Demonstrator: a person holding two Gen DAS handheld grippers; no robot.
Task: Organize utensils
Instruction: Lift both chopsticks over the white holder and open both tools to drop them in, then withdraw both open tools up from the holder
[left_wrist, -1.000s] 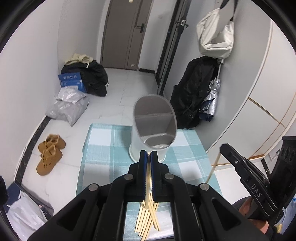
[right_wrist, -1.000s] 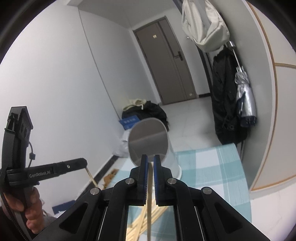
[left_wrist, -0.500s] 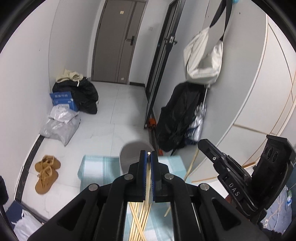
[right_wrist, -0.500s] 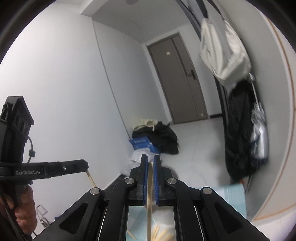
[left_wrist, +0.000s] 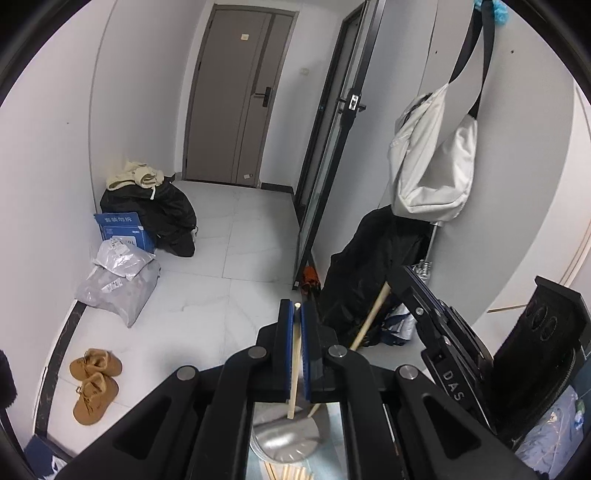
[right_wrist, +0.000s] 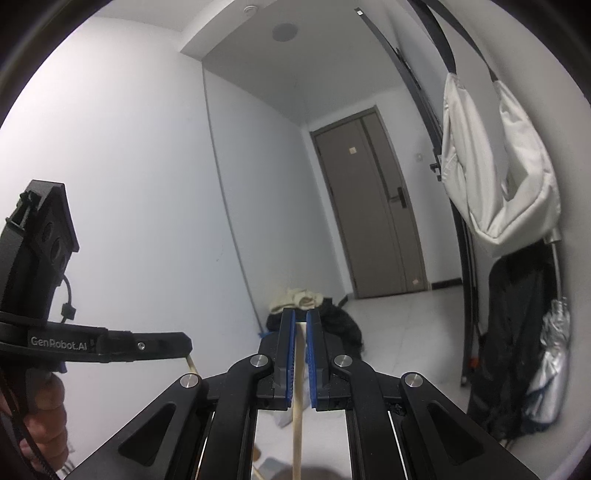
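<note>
My left gripper (left_wrist: 297, 306) is shut on a pale wooden chopstick (left_wrist: 293, 373) that hangs down between its blue pads. Its lower end shows against the mouth of the grey utensil holder (left_wrist: 284, 439) below. My right gripper (right_wrist: 300, 317) is shut on a second chopstick (right_wrist: 297, 413), also pointing down. In the left wrist view the right gripper (left_wrist: 399, 275) stands to the right with its chopstick (left_wrist: 371, 317) slanting towards the holder. The left gripper (right_wrist: 183, 345) shows at the left of the right wrist view, a chopstick tip (right_wrist: 192, 365) below it. Loose chopsticks (left_wrist: 288, 472) lie beside the holder.
A teal checked cloth (left_wrist: 332, 435) covers the table under the holder. A person's hand (right_wrist: 40, 410) holds the left gripper. On the floor are brown shoes (left_wrist: 92, 384), grey parcels (left_wrist: 118, 280) and dark bags (left_wrist: 162, 214). A white bag (left_wrist: 432, 162) hangs on the right wall.
Both grippers have risen with their chopsticks. The holder and table have slid down to the bottom edge of both views, and more of the room and door shows.
</note>
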